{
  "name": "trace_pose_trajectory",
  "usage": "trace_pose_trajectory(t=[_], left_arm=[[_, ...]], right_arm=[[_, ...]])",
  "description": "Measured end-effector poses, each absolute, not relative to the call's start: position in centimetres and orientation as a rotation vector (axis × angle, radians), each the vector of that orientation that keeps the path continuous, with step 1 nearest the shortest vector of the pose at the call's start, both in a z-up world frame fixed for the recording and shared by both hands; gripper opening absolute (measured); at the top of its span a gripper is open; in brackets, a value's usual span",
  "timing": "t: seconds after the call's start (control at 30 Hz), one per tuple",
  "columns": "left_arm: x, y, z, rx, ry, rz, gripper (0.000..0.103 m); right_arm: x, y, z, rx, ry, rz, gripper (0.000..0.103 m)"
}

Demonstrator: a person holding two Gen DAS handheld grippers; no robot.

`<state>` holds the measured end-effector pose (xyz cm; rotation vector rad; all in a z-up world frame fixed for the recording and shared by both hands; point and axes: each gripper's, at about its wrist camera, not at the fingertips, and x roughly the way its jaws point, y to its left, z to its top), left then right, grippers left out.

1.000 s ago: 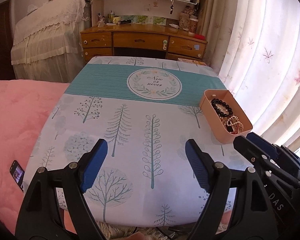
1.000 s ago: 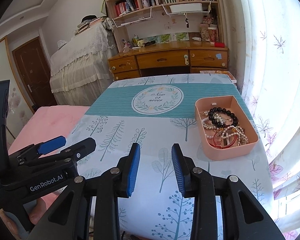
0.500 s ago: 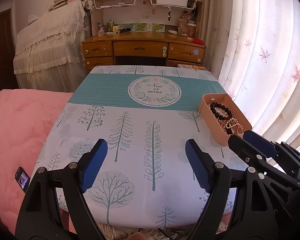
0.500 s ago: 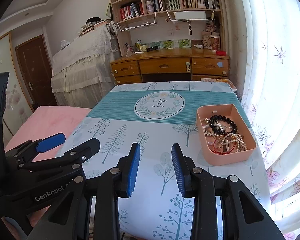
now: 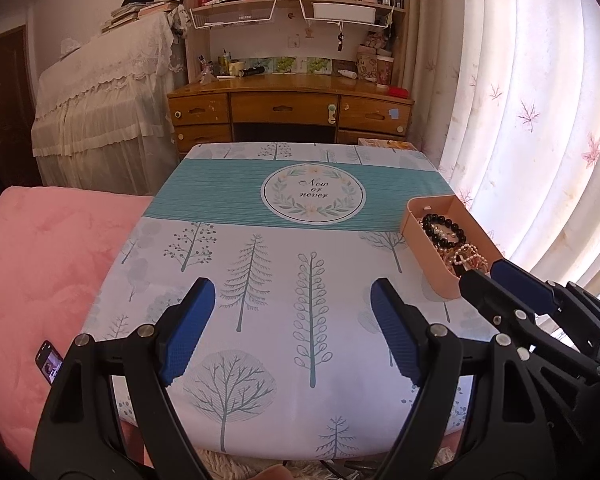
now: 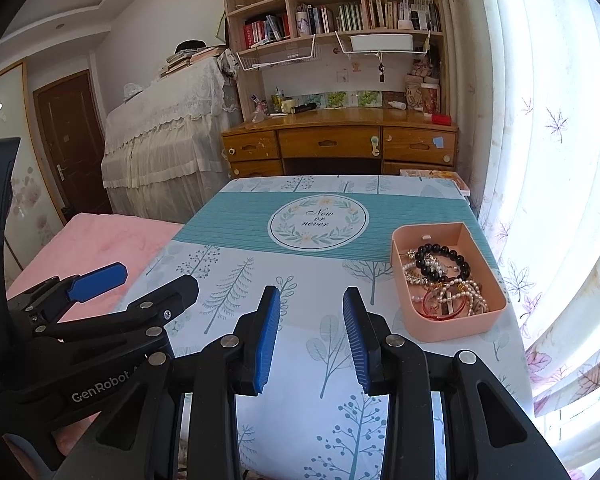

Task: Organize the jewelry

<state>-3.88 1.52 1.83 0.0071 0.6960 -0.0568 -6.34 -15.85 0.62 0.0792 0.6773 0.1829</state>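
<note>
A phone (image 5: 49, 367) is lying on the pink bedding (image 5: 40, 264) at far left — only the left wrist view is catching it. The left gripper (image 5: 292, 328) is hovering over the tabletop (image 5: 260, 280), jaws standing wide with nothing between them. The right gripper (image 6: 311, 338) is holding its jaws partly apart, also empty. Toward the right edge the pink tray (image 6: 456, 330) is sitting on the tabletop — the right wrist view is showing its whole tangle of jewelry, including the black bead bracelet (image 6: 444, 262) and a red bangle (image 6: 440, 308).

Pink tray (image 6: 452, 330), tree-printed tablecloth (image 6: 324, 344)
</note>
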Motion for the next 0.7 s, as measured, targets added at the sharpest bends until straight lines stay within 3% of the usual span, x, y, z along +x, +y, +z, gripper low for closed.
trace_pose_trajectory(t=[0.7], left_arm=[[-4.18,1.70,1.69,0.006,0.704,-0.056,0.078]], right_arm=[[-6.75,-15.69,0.46,0.079,0.683,0.185,0.033]])
